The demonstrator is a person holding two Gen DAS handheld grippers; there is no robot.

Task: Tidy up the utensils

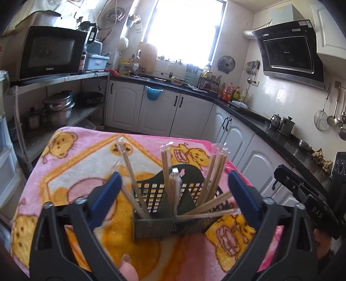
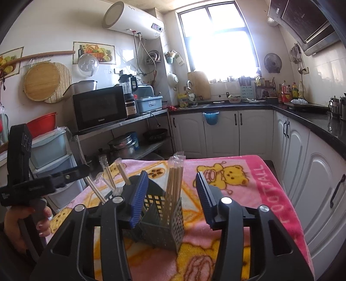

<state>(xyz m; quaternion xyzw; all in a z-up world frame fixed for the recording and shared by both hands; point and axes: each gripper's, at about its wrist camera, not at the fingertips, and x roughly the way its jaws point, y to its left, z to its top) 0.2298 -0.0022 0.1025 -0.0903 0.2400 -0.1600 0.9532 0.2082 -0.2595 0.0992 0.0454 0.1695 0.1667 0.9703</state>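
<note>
Wrapped chopsticks [image 1: 173,186] stand in a black holder [image 1: 155,224] between the wide-open left tool [image 1: 173,188].

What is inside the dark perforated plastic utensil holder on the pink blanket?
The dark perforated plastic utensil holder contains clear-wrapped wooden chopsticks in several compartments, some upright, some leaning. The walls hide their lower ends and the holder's bottom.

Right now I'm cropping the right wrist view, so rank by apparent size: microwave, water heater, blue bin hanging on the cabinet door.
1. Microwave and water heater: look about alike, so I won't rank them.
2. Blue bin: clearly smallest.
</note>
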